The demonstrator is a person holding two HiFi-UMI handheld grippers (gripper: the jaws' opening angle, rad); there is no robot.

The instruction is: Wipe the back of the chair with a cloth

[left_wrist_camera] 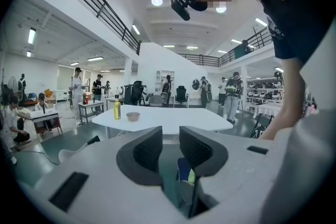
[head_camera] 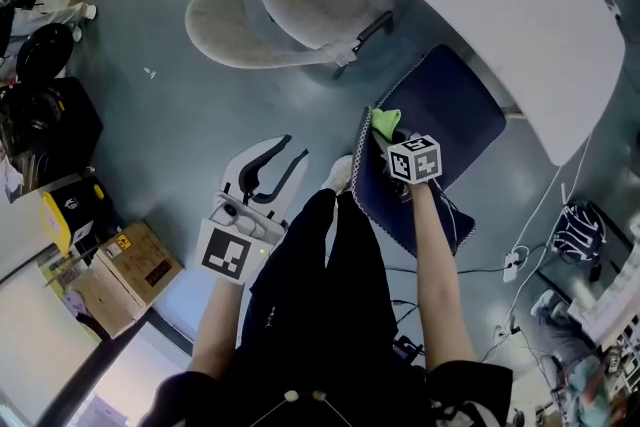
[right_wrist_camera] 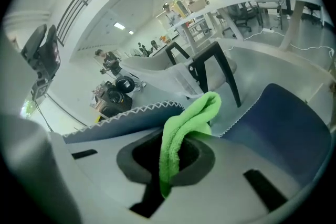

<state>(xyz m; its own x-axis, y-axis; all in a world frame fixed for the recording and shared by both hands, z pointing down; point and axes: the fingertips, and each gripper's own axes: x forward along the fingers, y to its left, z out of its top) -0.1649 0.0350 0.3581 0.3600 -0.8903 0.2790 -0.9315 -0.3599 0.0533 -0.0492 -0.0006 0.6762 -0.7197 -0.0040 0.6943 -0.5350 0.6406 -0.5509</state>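
A dark blue chair (head_camera: 452,120) stands to the right of my legs, its back edged with white zigzag stitching (right_wrist_camera: 123,115). My right gripper (head_camera: 386,145) is shut on a folded green cloth (head_camera: 386,122), which it holds against the top edge of the chair's back. In the right gripper view the cloth (right_wrist_camera: 190,115) sticks up out of the gripper (right_wrist_camera: 170,148), with the seat (right_wrist_camera: 286,123) beyond. My left gripper (head_camera: 293,149) hangs over the floor left of the chair, open and holding nothing. Its own view (left_wrist_camera: 170,138) shows a sliver of the chair (left_wrist_camera: 183,169).
A pale grey shell chair (head_camera: 275,10) stands ahead by a long white table (head_camera: 480,5). Cardboard boxes (head_camera: 125,265) and black bags (head_camera: 45,115) line the left side. Cables (head_camera: 520,255) lie on the floor at right. My black-trousered legs (head_camera: 330,265) are between the grippers.
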